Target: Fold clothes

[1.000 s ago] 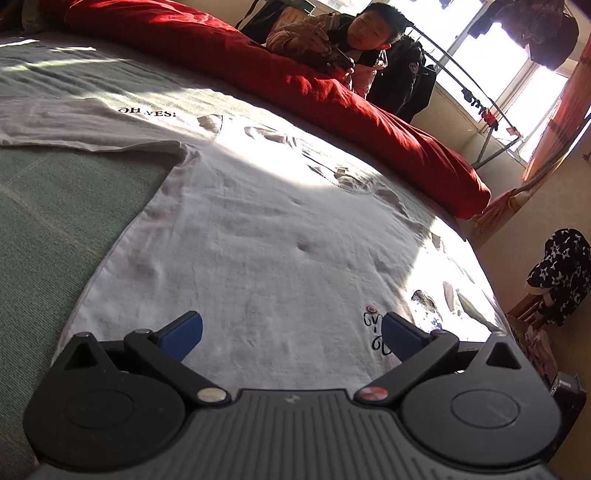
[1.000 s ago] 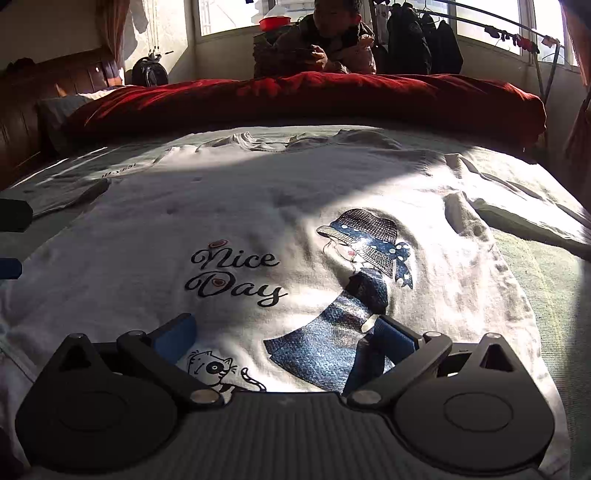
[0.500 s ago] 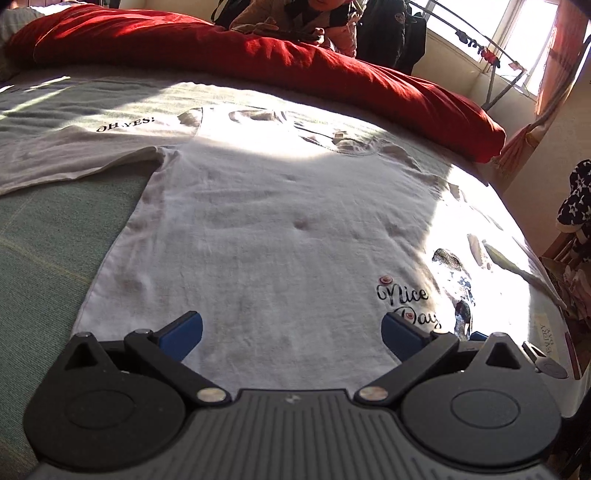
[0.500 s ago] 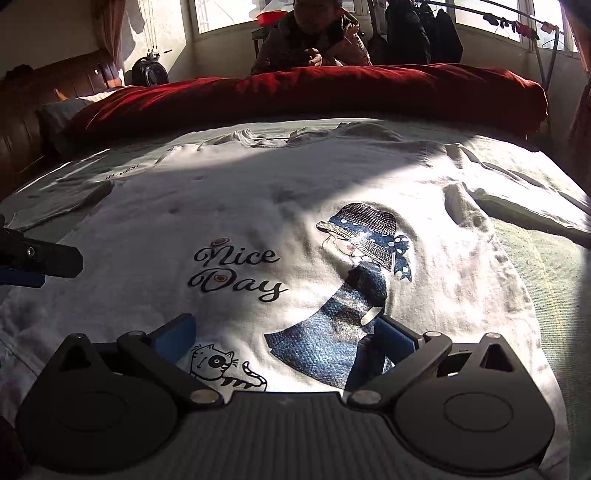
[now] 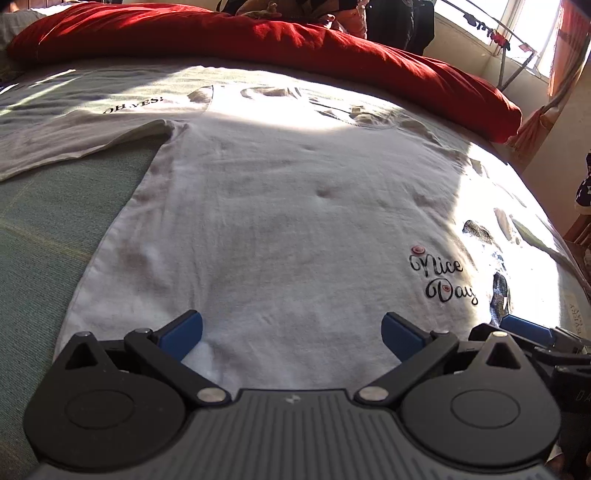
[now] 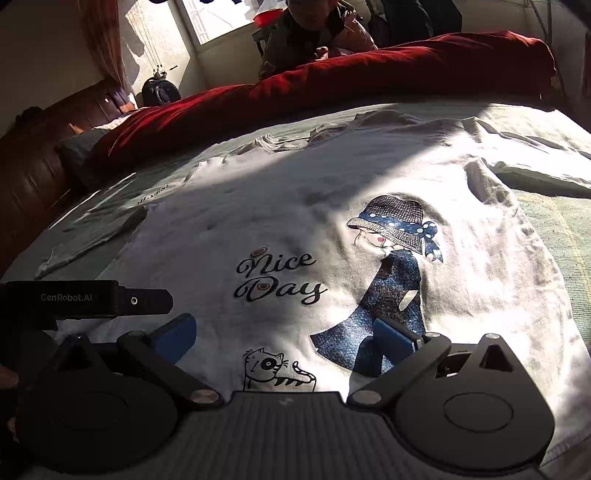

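A white long-sleeved shirt (image 5: 280, 206) lies flat and face up on the bed, printed with "Nice Day", a girl in a hat (image 6: 391, 258) and a small cat (image 6: 273, 369). Its left sleeve (image 5: 74, 136) carries the words "OH YES!". My left gripper (image 5: 291, 332) hovers open over the lower left part of the shirt near the hem, with nothing between its blue pads. My right gripper (image 6: 284, 334) is open over the lower middle of the shirt (image 6: 332, 229), above the cat print. The left gripper's body (image 6: 85, 299) shows at the right wrist view's left edge.
A green bedspread (image 5: 55, 229) lies under the shirt. A rolled red duvet (image 5: 295, 48) runs along the far side. A person (image 6: 314, 33) sits beyond it by the window. A wooden headboard (image 6: 40, 162) is at left; a drying rack (image 5: 517, 55) stands at the far right.
Both grippers have shifted over the shirt's lower part and come closer together; the left gripper now shows more fully in the right view. Both stay open. The shirt has not moved.
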The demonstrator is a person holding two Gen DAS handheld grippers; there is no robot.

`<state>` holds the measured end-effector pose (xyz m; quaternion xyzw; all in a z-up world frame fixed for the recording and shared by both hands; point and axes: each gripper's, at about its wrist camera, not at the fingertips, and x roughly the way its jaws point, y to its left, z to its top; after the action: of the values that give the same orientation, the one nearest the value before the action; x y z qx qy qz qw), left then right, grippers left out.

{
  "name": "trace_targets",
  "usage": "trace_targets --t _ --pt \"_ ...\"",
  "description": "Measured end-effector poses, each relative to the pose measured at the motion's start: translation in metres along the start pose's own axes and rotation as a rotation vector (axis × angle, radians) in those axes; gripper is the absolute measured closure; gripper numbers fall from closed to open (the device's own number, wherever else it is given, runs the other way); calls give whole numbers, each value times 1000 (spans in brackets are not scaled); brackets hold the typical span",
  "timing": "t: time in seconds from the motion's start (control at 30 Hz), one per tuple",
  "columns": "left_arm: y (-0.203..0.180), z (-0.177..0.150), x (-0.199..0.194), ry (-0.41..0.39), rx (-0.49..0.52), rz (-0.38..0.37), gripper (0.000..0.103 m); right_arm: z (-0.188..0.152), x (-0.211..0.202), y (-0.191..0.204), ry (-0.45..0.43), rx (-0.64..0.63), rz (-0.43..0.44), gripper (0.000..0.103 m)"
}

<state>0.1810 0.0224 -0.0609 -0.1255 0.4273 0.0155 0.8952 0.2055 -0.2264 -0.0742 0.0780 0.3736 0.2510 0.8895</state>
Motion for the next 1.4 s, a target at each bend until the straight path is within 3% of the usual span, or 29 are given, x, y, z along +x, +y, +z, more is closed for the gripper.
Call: trace_targets --t 0.17,0.33,0.43,0.5,0.63,0.73,0.87,1.13,1.3,1.4 --pt "-1 -14 -19 1 36 -3 1 -1 -3 -5 0 28 -4 0" --pt "-10 25 -21 -70 43 -14 1 -3 -2 0 9 -5 -20 0" --pt "-18 50 -2 -55 46 -45 1 -5 1 6 18 -49 -46 0" --pt "-19 55 12 -48 39 -27 1 -6 4 6 20 -53 -49 0" --pt "-11 39 28 -1 2 -37 1 -7 3 5 25 -70 -43 0" --pt "-10 16 23 -7 72 -32 1 -7 1 6 28 -75 -46 0" --pt "-12 25 10 29 96 -38 1 -7 -8 7 35 -52 -27 0" --pt "-6 107 1 -55 55 -58 1 -6 -14 9 17 -73 -54 0" --pt "4 162 18 -111 19 -51 1 -5 -16 6 -30 -89 -100 0" --pt "14 201 39 -115 -32 -97 1 -2 -17 4 -49 -92 -127 0"
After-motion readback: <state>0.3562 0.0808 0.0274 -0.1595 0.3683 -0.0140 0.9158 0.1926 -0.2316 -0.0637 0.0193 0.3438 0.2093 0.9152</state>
